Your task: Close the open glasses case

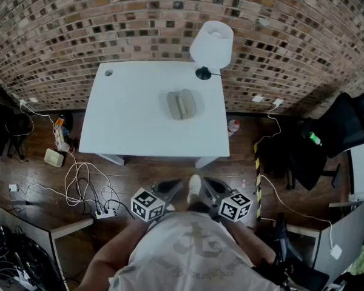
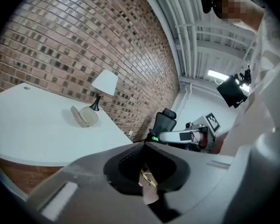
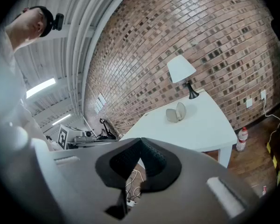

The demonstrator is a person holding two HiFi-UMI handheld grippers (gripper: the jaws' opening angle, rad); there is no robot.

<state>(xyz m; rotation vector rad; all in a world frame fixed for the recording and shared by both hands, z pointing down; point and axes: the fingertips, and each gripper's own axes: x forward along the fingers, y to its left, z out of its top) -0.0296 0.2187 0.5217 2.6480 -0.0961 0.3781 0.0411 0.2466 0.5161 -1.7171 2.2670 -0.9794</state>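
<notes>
The open glasses case (image 1: pixel 181 104) is grey and lies with both halves spread on the white table (image 1: pixel 127 123), right of its middle, near the lamp. It also shows far off in the left gripper view as the case (image 2: pixel 84 116) and in the right gripper view as the case (image 3: pixel 176 113). Both grippers hang low in front of the person's body, well short of the table. My left gripper (image 1: pixel 175 188) (image 2: pixel 144 144) has its jaws together with nothing in them. My right gripper (image 1: pixel 207 183) (image 3: pixel 140 142) is likewise shut and empty.
A white lamp (image 1: pixel 212 43) stands at the table's far right corner, close behind the case. Cables and a power strip (image 1: pixel 103 213) lie on the wooden floor at the left. A black office chair (image 1: pixel 337 132) stands right of the table, and a bottle (image 1: pixel 233 125) sits by the table leg.
</notes>
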